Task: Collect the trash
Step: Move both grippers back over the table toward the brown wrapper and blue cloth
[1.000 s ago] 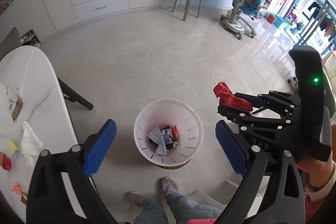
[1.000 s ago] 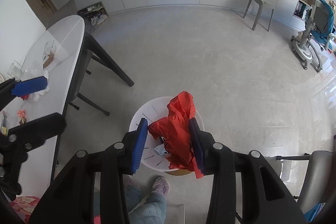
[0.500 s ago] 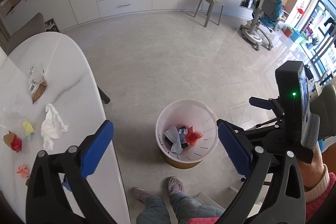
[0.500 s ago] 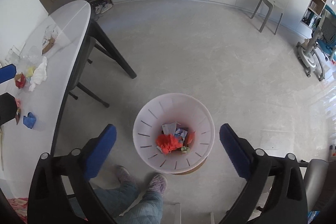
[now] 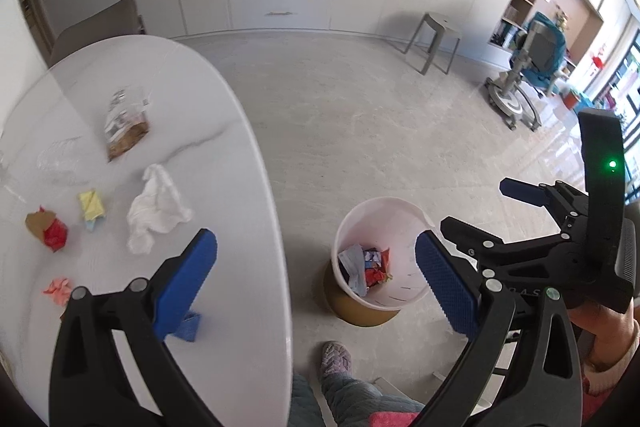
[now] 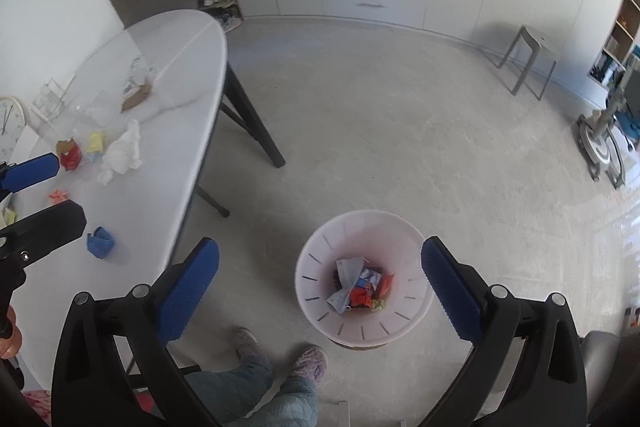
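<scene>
Slotted round white plastic bin (image 6: 362, 323)

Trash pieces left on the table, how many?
7: snack bag, clear wrapper, white tissue, yellow wad, red-brown box, pink scrap, blue scrap. More may be hidden.

My left claw (image 5: 316, 273) is a matte black plastic frame with silver rivets and blue knurled rubber pads (image 5: 446, 285). My right claw (image 6: 320, 285) matches it, carrying a black upright module with a green light (image 5: 602, 163). I wear quilted grey-blue trousers (image 6: 256, 389), purple knitted slippers (image 6: 310, 361) and a pink cuffed sleeve (image 5: 612, 355).
</scene>
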Action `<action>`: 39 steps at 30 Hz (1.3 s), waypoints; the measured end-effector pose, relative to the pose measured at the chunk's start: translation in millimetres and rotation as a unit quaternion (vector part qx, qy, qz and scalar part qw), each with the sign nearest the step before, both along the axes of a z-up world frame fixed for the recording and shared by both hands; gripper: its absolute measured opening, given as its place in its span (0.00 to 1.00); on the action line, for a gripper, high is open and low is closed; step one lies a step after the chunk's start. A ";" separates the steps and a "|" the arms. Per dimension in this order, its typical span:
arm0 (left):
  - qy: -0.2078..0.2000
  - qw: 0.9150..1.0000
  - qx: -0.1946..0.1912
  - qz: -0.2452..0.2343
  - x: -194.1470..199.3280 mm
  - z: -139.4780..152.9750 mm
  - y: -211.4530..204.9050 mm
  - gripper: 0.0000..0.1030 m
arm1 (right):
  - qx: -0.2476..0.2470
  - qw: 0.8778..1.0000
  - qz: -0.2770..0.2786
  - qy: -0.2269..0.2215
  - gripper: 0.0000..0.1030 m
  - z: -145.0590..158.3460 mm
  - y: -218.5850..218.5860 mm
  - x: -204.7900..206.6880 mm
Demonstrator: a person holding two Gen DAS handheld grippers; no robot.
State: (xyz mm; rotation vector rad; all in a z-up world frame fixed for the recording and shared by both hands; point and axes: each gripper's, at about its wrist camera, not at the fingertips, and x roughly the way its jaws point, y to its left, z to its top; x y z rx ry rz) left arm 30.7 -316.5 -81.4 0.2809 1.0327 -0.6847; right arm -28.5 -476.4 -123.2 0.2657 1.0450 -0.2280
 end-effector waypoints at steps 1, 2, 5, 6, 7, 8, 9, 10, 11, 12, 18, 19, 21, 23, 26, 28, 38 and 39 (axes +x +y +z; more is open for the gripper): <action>-0.002 1.000 0.001 0.008 2.8 -0.3 8.6 0.92 | 0.001 1.000 0.006 -0.001 0.97 0.5 7.1 4.6; -0.005 1.000 0.003 0.017 5.6 -0.4 17.8 0.92 | 0.002 1.000 0.013 -0.001 0.97 0.9 13.9 9.2; -0.011 0.999 0.012 0.050 15.6 -4.6 50.0 0.92 | 0.009 0.999 0.034 0.000 0.98 -1.3 38.0 24.6; -0.010 0.998 0.016 0.065 20.8 -8.4 64.8 0.92 | 0.012 0.999 0.046 0.001 0.98 -3.4 49.9 32.0; -0.008 0.997 0.020 0.078 26.2 -11.9 76.9 0.92 | 0.014 0.998 0.053 0.002 0.98 -4.1 57.9 36.5; -0.007 0.995 0.026 0.098 31.0 -16.4 92.9 0.92 | 0.016 0.998 0.063 0.002 0.98 -5.4 66.6 41.2; -0.008 0.993 0.031 0.111 34.4 -18.7 102.8 0.92 | 0.016 0.997 0.077 0.004 0.98 -7.6 78.0 47.5; -0.009 0.992 0.035 0.124 37.6 -22.3 115.2 0.92 | 0.016 0.996 0.088 0.005 0.98 -9.0 87.3 52.3; -0.007 0.990 0.038 0.135 40.7 -25.8 126.1 0.92 | 0.017 0.995 0.100 0.006 0.97 -10.6 96.7 56.9; -0.005 0.988 0.041 0.149 44.2 -30.0 140.5 0.92 | 0.019 0.993 0.114 0.007 0.98 -12.4 107.9 62.5; 0.016 0.976 0.033 0.214 57.4 -53.9 210.2 0.92 | 0.042 0.984 0.171 0.002 0.98 -20.5 156.5 84.6; 0.021 0.974 0.032 0.224 59.6 -58.7 221.1 0.92 | 0.043 0.982 0.182 0.001 0.98 -22.3 164.8 87.0; 0.030 0.971 0.027 0.237 61.3 -65.2 235.4 0.92 | 0.041 0.978 0.203 0.002 0.98 -27.0 180.5 91.3; 0.043 0.967 0.025 0.251 66.5 -74.2 251.1 0.92 | 0.039 0.973 0.225 0.003 0.97 -32.4 196.6 95.7; 0.057 0.963 0.027 0.262 70.8 -83.5 267.2 0.92 | 0.029 0.965 0.262 0.004 0.97 -43.1 221.4 100.3; 0.061 0.962 0.026 0.265 70.7 -87.5 275.4 0.92 | 0.020 0.959 0.281 0.007 0.97 -50.7 235.7 102.9; 0.094 0.955 0.011 0.282 83.0 -109.8 294.6 0.92 | 0.012 0.953 0.300 0.040 0.64 -74.4 252.1 111.7; 0.097 0.954 0.009 0.283 85.4 -111.2 294.3 0.92 | 0.009 0.953 0.299 0.044 0.58 -75.6 252.2 112.2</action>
